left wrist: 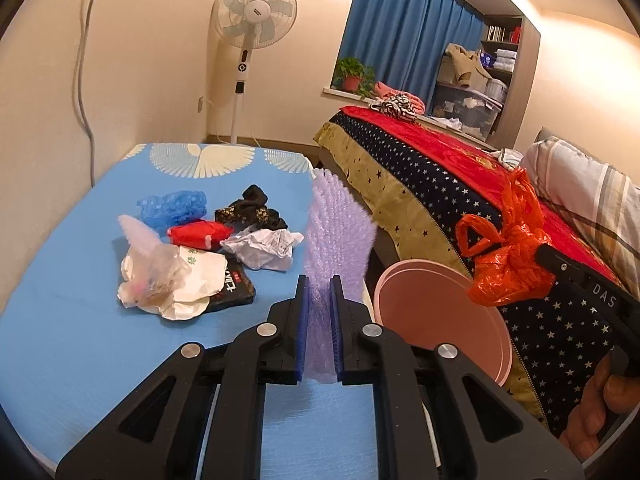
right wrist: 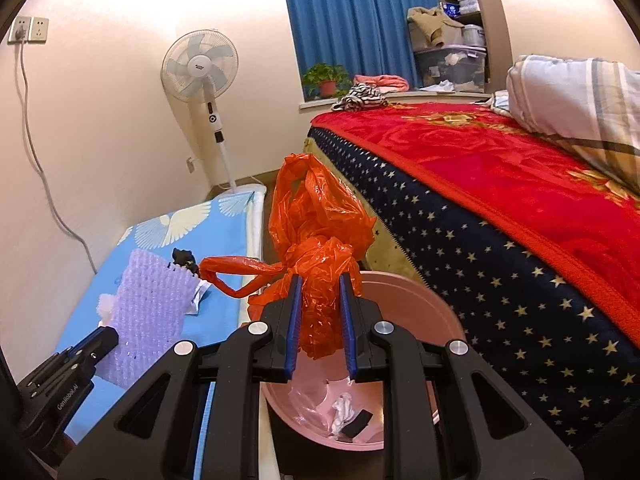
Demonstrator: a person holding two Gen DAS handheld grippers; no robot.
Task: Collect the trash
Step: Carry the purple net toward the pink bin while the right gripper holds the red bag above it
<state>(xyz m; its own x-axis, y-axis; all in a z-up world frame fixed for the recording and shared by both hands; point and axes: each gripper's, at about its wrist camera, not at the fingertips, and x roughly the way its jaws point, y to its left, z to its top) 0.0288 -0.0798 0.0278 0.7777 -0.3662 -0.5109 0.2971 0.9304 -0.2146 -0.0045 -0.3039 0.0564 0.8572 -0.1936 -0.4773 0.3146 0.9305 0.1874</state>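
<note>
Squeezed in the right gripper (right wrist: 319, 322), the orange bag (right wrist: 320, 232) hangs above the pink bin (right wrist: 416, 304); the left gripper (left wrist: 319, 330) pinches purple foam (left wrist: 338, 232) beside the bin. Each should be over the bin's middle before it is dropped.

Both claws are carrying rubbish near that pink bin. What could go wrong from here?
The orange plastic bag in the right claw is loose and floppy; its looped handle sticks out sideways and might catch on the left claw's purple foam sheet close beside it. The foam sheet is broad and light, gripped only at one edge by the left claw, so it could land outside the pink bin when released.
</note>
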